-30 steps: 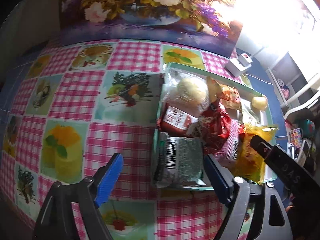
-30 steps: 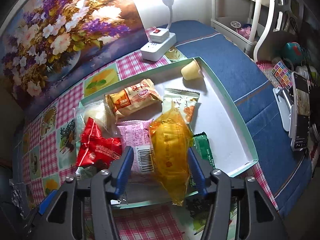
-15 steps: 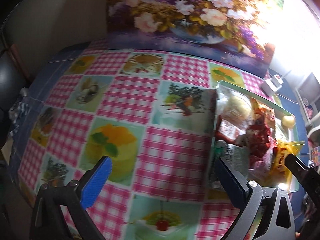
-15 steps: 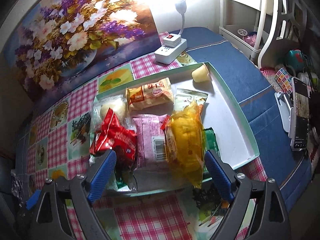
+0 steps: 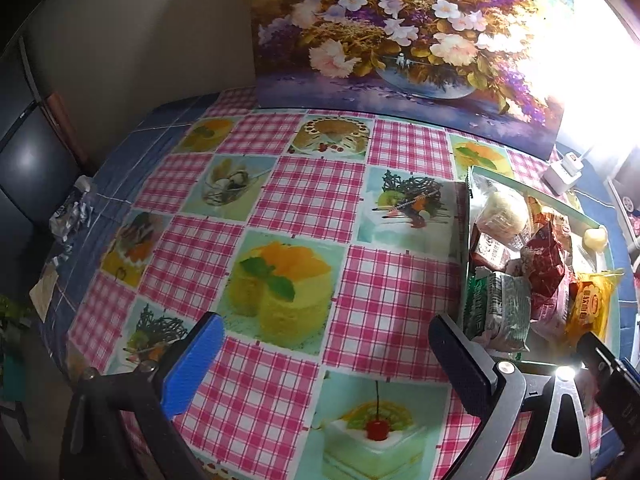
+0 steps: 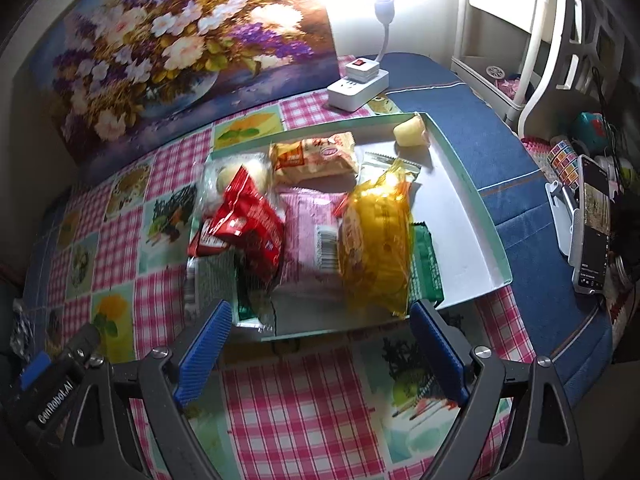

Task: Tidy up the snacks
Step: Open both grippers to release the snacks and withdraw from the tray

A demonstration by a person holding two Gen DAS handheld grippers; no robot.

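Note:
A shallow pale-green tray (image 6: 472,216) holds several snack packs: a yellow pack (image 6: 378,236), a red pack (image 6: 248,220), a pink pack (image 6: 308,236), an orange-beige pack (image 6: 316,156), a green pack (image 6: 426,264) and a small yellow cup (image 6: 410,133). My right gripper (image 6: 320,354) is open and empty, just in front of the tray's near edge. My left gripper (image 5: 328,364) is open and empty over the checked tablecloth, left of the tray (image 5: 468,216), where a grey-green pack (image 5: 502,312) lies nearest.
A flower painting (image 5: 400,36) stands along the back. A white power strip with a lamp (image 6: 358,84) sits behind the tray. A phone on a stand (image 6: 592,224) and a white shelf (image 6: 520,40) are at the right. The table drops off at the left (image 5: 60,240).
Both grippers have pulled back from the tray. The right gripper opened wide and let go of the yellow pack, which now lies in the tray. The left gripper swung left over the cloth.

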